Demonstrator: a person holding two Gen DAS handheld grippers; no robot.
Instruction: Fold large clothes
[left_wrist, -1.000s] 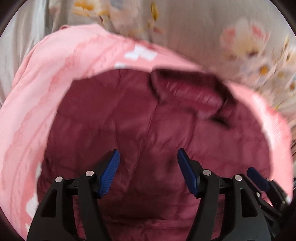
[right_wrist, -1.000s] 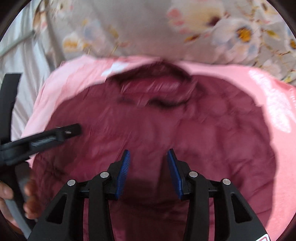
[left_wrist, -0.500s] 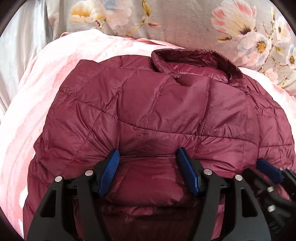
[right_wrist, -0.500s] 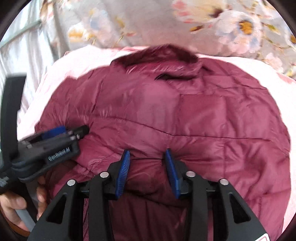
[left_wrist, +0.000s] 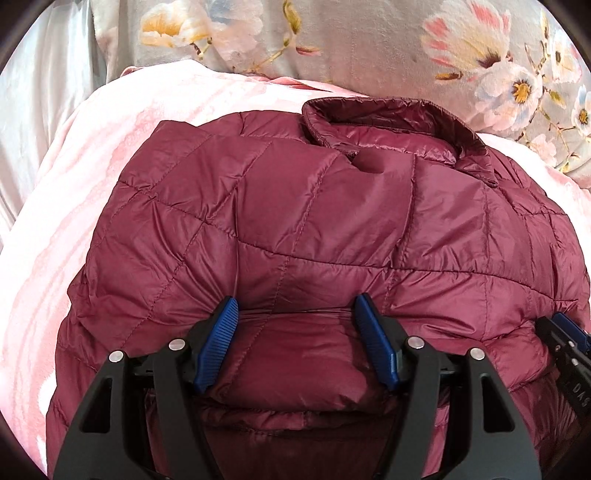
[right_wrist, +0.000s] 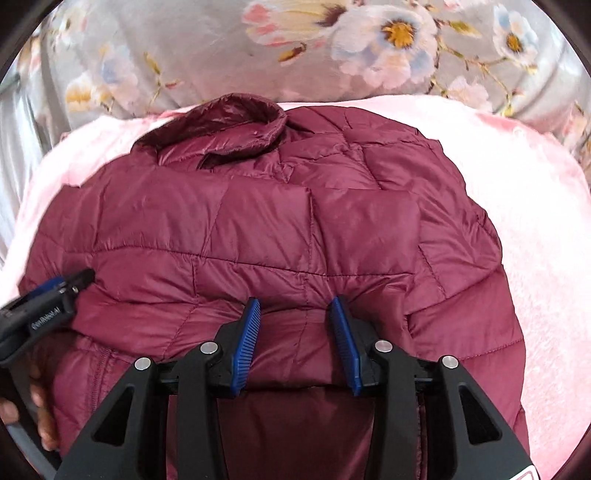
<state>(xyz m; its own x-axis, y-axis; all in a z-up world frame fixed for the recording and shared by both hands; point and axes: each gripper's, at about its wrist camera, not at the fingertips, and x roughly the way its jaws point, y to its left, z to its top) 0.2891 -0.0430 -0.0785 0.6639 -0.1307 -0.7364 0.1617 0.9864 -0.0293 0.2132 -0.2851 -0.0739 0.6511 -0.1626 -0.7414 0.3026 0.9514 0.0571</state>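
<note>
Jacket (left_wrist: 314, 229) sits on the pink blanket (left_wrist: 110, 155) on the bed, collar far, hem folded up over the body. We've got the left gripper (left_wrist: 293, 314) and right gripper (right_wrist: 295, 314) pinching puffy folds, right jaws just eased wider. Sleeves are hidden, so what's left is unclear.

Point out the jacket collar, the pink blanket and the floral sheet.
Collar (left_wrist: 380, 114): left wrist view, on its raised inner band.
Pink blanket (right_wrist: 546, 229): right wrist view, on the bare stretch right of the jacket.
Floral sheet (right_wrist: 207, 48): right wrist view, on the grey ground between flowers.
</note>
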